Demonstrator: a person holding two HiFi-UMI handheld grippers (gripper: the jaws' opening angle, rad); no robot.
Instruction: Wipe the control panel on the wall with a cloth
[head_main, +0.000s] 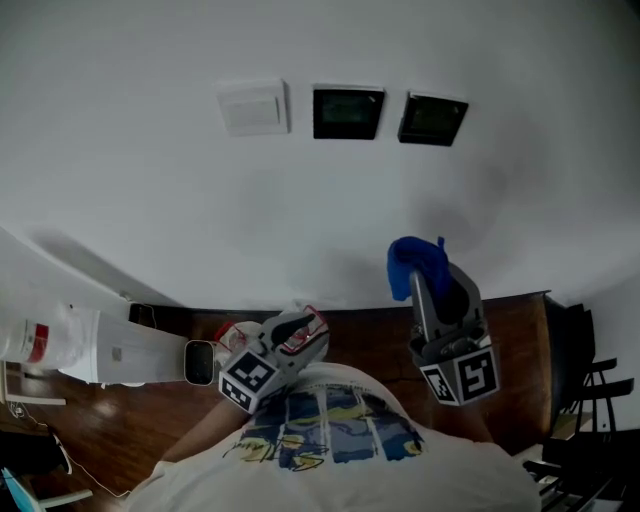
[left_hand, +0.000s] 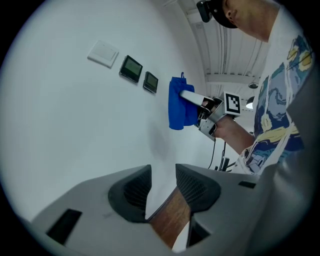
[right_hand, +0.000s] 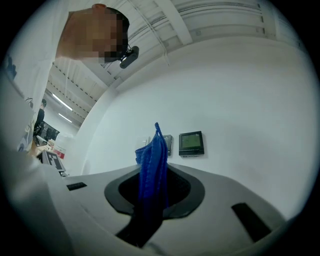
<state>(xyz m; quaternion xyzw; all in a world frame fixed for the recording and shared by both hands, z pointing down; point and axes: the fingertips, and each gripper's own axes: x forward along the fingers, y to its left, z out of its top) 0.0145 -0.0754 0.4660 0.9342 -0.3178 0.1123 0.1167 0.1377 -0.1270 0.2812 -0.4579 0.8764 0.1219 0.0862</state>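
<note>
Control panel (head_main: 347, 112) is the middle of three squares set in a row high on the white wall (head_main: 120, 150): to its left a white switch plate (head_main: 254, 107), to its right a second dark panel (head_main: 433, 119) with the same black frame and dim screen.

Lower in the head view, at the far left, a white container (head_main: 60, 345) with a red label stands on the brown wooden floor (head_main: 520, 340). Next comes the left gripper (head_main: 305, 328), held low, close to the person's printed shirt (head_main: 330, 430). In its own view the jaws stand slightly apart with nothing between them (only floor and wall show through the gap).

Further right, the right gripper (head_main: 425, 275) is raised toward the wall, its jaws pressed onto the blue cloth (head_main: 415, 262). The right gripper view shows the cloth standing upright out of the pinch, a bunched fold with one corner poking up, partly covering the nearer squares on the wall behind it. From the left gripper view the cloth hangs below and to the right of the two dark panels, apart from them; whether it touches the bare wall cannot be told.

At the far right edge of the head view, dark chairs (head_main: 590, 400) stand on the floor.
</note>
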